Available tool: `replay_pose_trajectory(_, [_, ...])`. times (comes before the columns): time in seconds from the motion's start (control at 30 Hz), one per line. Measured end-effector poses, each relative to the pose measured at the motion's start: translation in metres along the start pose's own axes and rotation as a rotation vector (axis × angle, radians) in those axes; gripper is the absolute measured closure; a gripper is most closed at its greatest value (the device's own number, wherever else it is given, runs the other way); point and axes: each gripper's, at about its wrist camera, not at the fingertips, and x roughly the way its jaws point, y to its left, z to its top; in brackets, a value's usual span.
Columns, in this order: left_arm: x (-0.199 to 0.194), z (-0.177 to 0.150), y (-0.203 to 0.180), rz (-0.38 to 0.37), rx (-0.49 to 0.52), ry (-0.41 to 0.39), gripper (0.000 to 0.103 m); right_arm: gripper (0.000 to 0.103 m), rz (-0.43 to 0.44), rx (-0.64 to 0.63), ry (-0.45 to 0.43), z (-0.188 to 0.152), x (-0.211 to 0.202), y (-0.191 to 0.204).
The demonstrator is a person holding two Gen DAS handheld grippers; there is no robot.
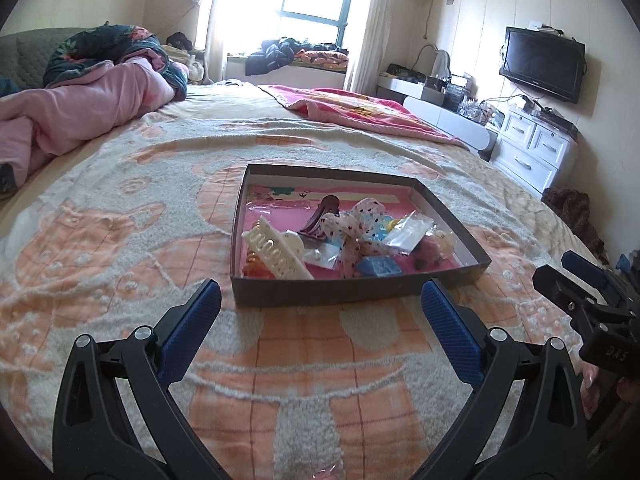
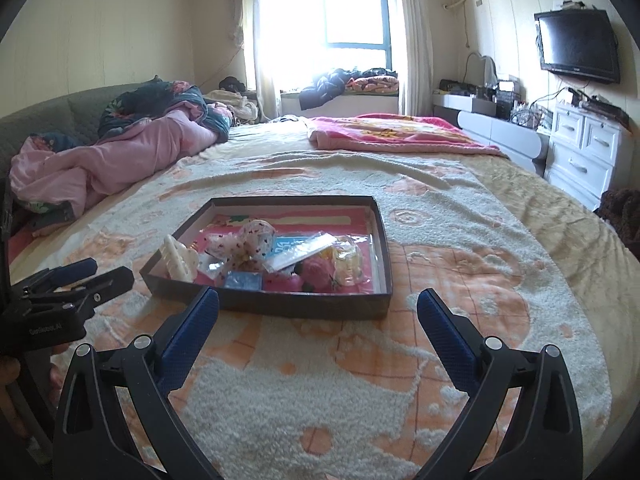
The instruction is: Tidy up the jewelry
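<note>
A shallow dark box (image 1: 340,292) of hair clips and jewelry is set on the bed (image 1: 120,240). Left hand-held gripper (image 1: 320,300) is held released, nothing grasped, just before the box. Right hand-held gripper (image 2: 318,308) is likewise spread wide, nothing held, near the box front.

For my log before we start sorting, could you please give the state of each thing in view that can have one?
left gripper: open, empty
right gripper: open, empty
box: lidless, on the bed, accessories piled inside
cream hair claw: closed, lying in box
TV: off
white drawers: shut
</note>
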Motion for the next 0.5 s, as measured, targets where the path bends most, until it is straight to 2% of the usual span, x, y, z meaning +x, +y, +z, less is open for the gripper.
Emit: replay_pose_trajectory(0.5, [-0.018,-0.026,-0.012,0.03,0.045,-0.028,0.011,0.006,-0.024,0.013,-0.054,-0.028,-0.021,-0.001])
